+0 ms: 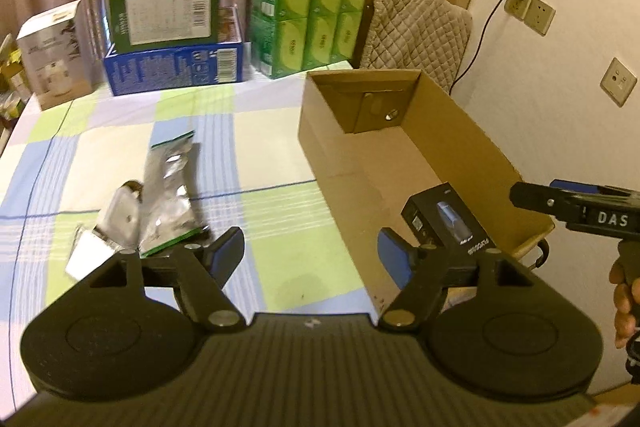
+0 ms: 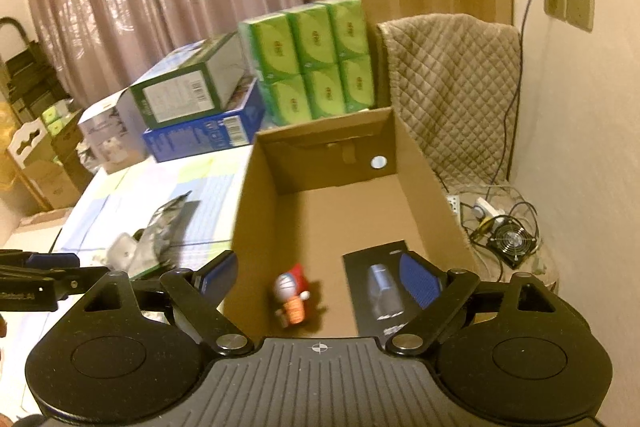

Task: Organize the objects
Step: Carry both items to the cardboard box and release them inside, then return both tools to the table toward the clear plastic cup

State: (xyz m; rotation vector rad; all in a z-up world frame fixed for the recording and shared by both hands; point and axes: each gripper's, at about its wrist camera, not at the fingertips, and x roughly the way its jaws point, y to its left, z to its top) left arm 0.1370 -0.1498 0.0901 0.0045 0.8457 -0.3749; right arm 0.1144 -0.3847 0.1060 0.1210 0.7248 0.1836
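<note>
Grippers apart; one toy boxed.

I see a table under a checked cloth: an open cardboard box, silver foil pouches, a blue carton and stacked green tissue packs rest on it.

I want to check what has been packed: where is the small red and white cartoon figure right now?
In the right wrist view the small red and white cartoon figure lies on the floor of the open cardboard box, left of the flat black product box.
</note>
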